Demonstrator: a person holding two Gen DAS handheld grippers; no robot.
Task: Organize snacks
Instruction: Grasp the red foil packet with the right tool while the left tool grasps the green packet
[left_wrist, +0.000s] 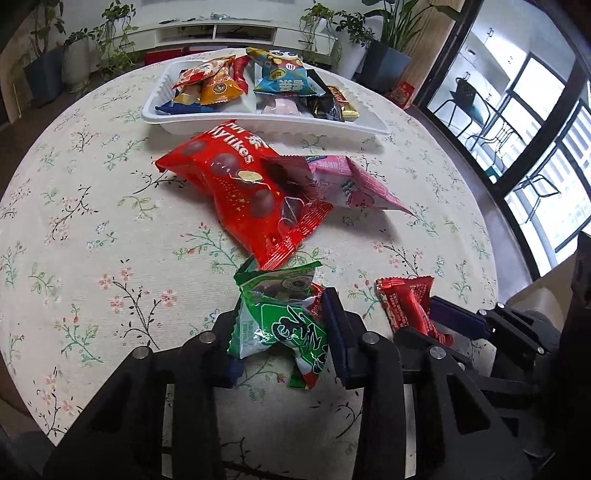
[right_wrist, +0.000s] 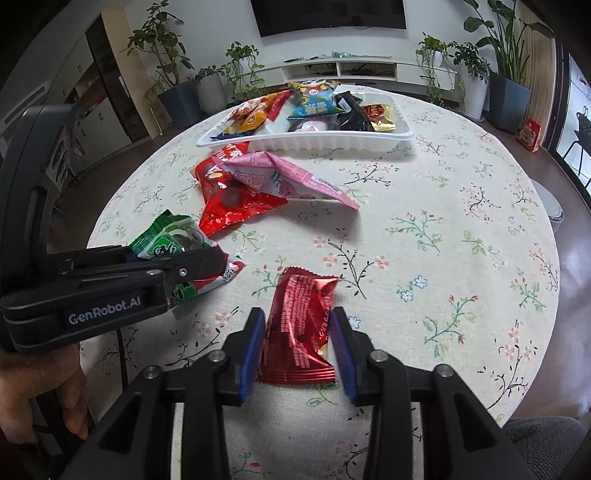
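Snacks sit partly in the white plastic tray (right_wrist: 306, 142) at the far side of the floral-cloth table (right_wrist: 443, 258); four lie loose. Glossy red chocolate bag (left_wrist: 240, 188) overlaps pink packet (left_wrist: 351, 184). Left gripper (left_wrist: 284, 332) is closed on crinkly green packet (left_wrist: 280, 317); right gripper (right_wrist: 297, 345) brackets small red foil packet (right_wrist: 301, 325), contact unclear. Best: squeeze mid-body, lift straight, avoid slippery crimped ends.

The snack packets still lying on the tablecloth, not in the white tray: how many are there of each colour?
Red: 2, the large red bag and the small red packet.
Pink: 1, the pink packet.
Green: 1, the green packet.
Total: 4.
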